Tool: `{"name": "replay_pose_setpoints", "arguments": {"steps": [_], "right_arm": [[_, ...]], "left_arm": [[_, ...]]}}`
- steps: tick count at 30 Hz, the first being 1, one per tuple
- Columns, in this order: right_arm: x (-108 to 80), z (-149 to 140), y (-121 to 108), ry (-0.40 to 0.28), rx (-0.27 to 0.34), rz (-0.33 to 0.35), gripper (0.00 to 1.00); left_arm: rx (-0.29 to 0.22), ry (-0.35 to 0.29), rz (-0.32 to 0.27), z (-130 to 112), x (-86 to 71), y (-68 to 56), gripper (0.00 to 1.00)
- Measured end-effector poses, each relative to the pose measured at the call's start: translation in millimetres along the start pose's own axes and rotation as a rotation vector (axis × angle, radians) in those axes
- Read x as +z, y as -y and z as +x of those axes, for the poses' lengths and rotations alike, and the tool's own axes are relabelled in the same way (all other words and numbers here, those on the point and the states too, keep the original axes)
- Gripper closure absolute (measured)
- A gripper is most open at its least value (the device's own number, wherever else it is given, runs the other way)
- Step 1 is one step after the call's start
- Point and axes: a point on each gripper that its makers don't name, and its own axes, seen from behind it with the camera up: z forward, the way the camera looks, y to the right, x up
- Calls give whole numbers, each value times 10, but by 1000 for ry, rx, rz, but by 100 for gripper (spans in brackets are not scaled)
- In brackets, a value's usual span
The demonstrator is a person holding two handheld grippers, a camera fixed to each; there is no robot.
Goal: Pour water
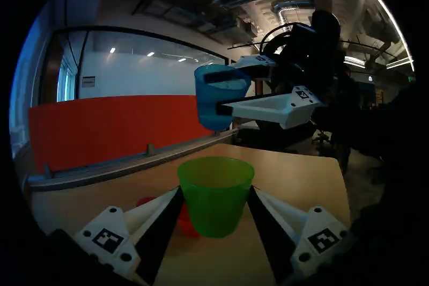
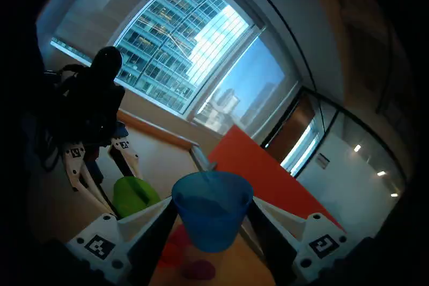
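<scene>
- Since both cups are already gripped, I'd say this is the lining-up step right before the actual pour.
- Left gripper (image 1: pixel 216 196) is clamped on the green cup (image 1: pixel 216 208), one finger pressed to each side. The cup is upright and low over the counter (image 1: pixel 300 178). I can't tell if its base actually touches the wood.
- Right gripper (image 2: pixel 212 212) is clamped on the blue cup (image 2: pixel 212 224) the same way. In the left gripper view that cup hangs up in the air, above and beyond the green one, leaning a little.
- There's a darker band inside the blue cup that might be water, but it's too murky to call. Nothing is coming out of it.
- Next move, my guess: bring the blue cup's lip in over the green cup's mouth, then tip slowly. The left side just needs to hold the green cup steady and upright.
- The cups are apart right now, so tipping early would dump water on the counter.
- Also mind the red bits (image 1: pixel 186 225) lying just beside the green cup, they're easy to knock.
</scene>
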Motion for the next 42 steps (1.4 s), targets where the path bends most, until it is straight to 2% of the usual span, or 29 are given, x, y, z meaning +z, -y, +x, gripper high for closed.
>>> {"name": "replay_pose_setpoints", "arguments": {"steps": [18, 35, 42], "right_arm": [[126, 58, -153, 18, -194, -31, 11], [166, 97, -243, 28, -348, -51, 11], [182, 81, -258, 37, -395, -60, 11]], "left_arm": [[11, 5, -20, 30, 61, -70, 18], [13, 0, -27, 53, 92, -116, 18], [15, 1, -27, 48, 92, -121, 18]]}}
